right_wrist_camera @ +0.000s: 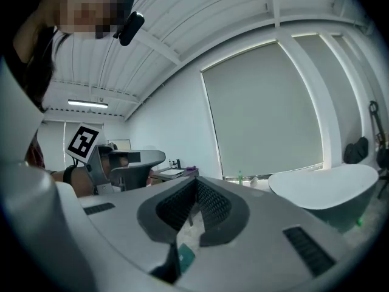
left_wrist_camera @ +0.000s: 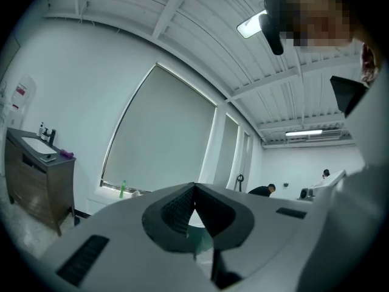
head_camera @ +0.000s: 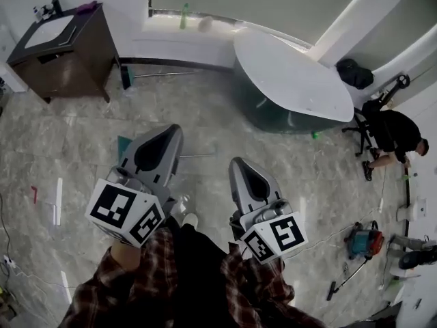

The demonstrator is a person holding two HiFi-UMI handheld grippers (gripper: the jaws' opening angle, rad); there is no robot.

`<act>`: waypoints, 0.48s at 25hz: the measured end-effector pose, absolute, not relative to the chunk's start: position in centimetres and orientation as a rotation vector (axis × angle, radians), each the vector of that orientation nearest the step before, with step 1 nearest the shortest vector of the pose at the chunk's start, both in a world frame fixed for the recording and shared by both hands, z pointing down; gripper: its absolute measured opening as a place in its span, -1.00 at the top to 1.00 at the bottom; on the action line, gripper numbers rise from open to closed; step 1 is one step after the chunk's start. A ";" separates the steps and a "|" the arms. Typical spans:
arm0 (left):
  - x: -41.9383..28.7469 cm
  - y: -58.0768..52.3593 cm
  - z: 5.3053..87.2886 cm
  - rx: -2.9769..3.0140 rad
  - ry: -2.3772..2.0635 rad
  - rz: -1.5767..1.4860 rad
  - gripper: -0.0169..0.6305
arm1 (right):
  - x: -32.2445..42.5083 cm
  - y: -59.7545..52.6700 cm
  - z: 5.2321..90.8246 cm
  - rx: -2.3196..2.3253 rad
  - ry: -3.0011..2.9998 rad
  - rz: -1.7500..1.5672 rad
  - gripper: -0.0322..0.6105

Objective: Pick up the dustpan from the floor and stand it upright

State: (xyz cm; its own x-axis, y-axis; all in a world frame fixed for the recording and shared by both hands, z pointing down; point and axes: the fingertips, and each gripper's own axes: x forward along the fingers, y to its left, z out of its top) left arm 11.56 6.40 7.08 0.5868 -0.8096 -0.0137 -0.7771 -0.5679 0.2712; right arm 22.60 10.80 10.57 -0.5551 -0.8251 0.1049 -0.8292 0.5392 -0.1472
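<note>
The dustpan (head_camera: 123, 145) lies on the marble floor; I see its teal pan mostly hidden behind my left gripper, and its thin metal handle (head_camera: 199, 156) runs to the right. A teal corner of the dustpan (right_wrist_camera: 185, 257) shows low through the jaw gap in the right gripper view. My left gripper (head_camera: 175, 128) is held level above the pan, shut and empty, with its tips meeting (left_wrist_camera: 194, 186). To its right, my right gripper (head_camera: 236, 161) is also shut with nothing in it (right_wrist_camera: 196, 180). Both grippers are well above the floor.
A dark wooden washstand (head_camera: 61, 46) stands at the back left. A long-handled tool (head_camera: 127, 78) lies by the wall. A white oval tub on a green base (head_camera: 293, 80) fills the back middle. A person (head_camera: 392, 132) crouches at right near a small vacuum (head_camera: 365, 241).
</note>
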 end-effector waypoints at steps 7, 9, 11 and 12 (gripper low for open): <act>11.0 0.8 9.2 2.488 -1.452 -0.124 0.92 | 22.6 3.7 13.1 1.332 -2.788 0.382 0.86; 10.8 -1.1 9.6 2.481 -1.465 -0.123 0.92 | 22.3 1.4 13.6 1.309 -2.795 0.384 0.86; 10.5 -3.3 9.6 2.482 -1.476 -0.135 0.92 | 21.9 -1.1 13.7 1.293 -2.803 0.374 0.86; 10.4 -4.4 9.5 2.484 -1.481 -0.144 0.91 | 21.6 -2.4 13.6 1.285 -2.809 0.368 0.86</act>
State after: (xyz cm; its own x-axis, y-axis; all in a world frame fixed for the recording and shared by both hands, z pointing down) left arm 10.39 -4.44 9.51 0.4799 -0.8764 0.0406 -0.8521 -0.4546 0.2594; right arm 21.62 -2.40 13.56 -0.6582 -0.7423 0.1254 -0.7496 0.6308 -0.2007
